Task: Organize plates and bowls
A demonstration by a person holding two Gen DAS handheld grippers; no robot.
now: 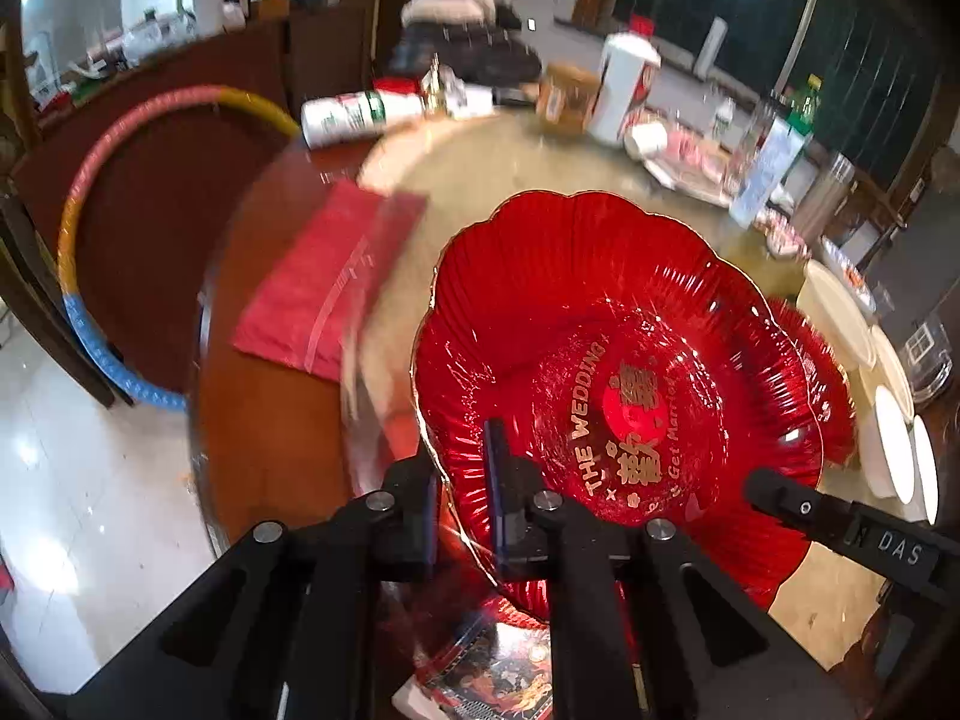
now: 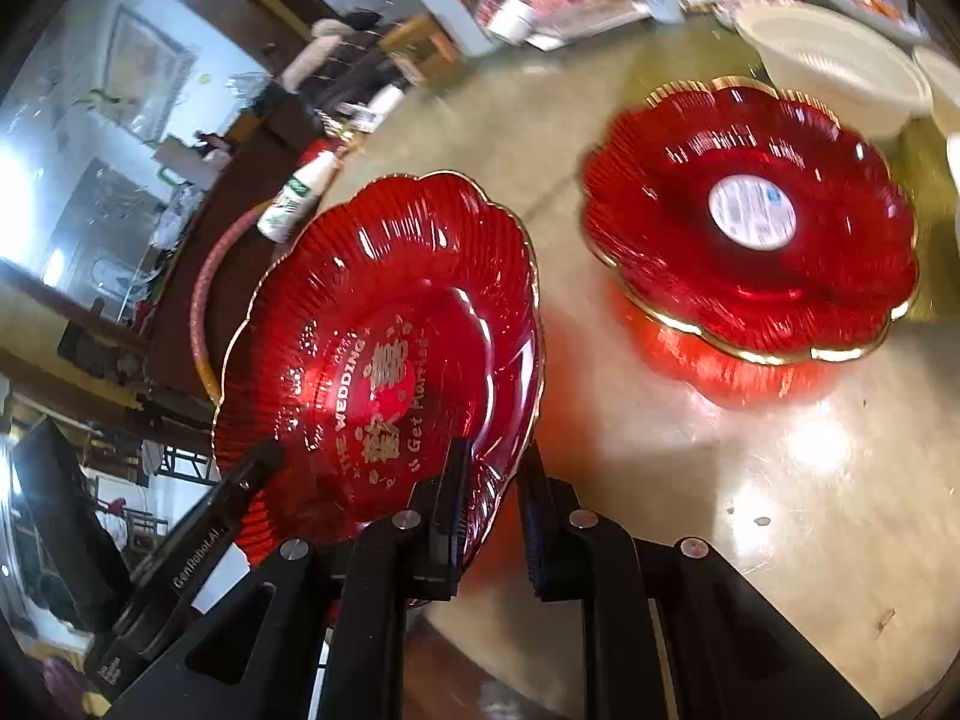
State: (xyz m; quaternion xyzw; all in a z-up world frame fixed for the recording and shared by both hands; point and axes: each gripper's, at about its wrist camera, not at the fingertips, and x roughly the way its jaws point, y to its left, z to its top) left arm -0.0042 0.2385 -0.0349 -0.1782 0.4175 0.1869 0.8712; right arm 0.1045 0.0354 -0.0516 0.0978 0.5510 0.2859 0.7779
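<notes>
- Gripping the near rim of a red scalloped plate (image 1: pixel 618 372), the left gripper (image 1: pixel 465 498) has its two fingers closed on either side of the plate's gold-trimmed edge.
- The right gripper (image 2: pixel 489 510) clamps the same plate (image 2: pixel 384 354) at another part of its rim, one finger over the plate's inner face and the other outside it.
- The plate is held tilted between the two grippers, lifted off the table (image 2: pixel 750 480); gold lettering reads "THE WEDDING" on its centre.
- A second red plate (image 2: pixel 750 222) with a white round label in its middle sits on the table to the right, apart from the held one; whether it is a single plate or a stack I cannot tell.
- Just beyond that plate, a white bowl (image 2: pixel 834 66) stands almost against its far edge, with more white dishes at the frame's right margin.
- Between the held plate and the second plate lies a bare strip of tabletop.
- Left of the held plate, a red folded cloth (image 1: pixel 330 282) lies near the table's edge.
- At the far side of the table stand a fallen white bottle (image 1: pixel 354 114) and a white jar (image 1: pixel 624 84), well apart from the plates.
</notes>
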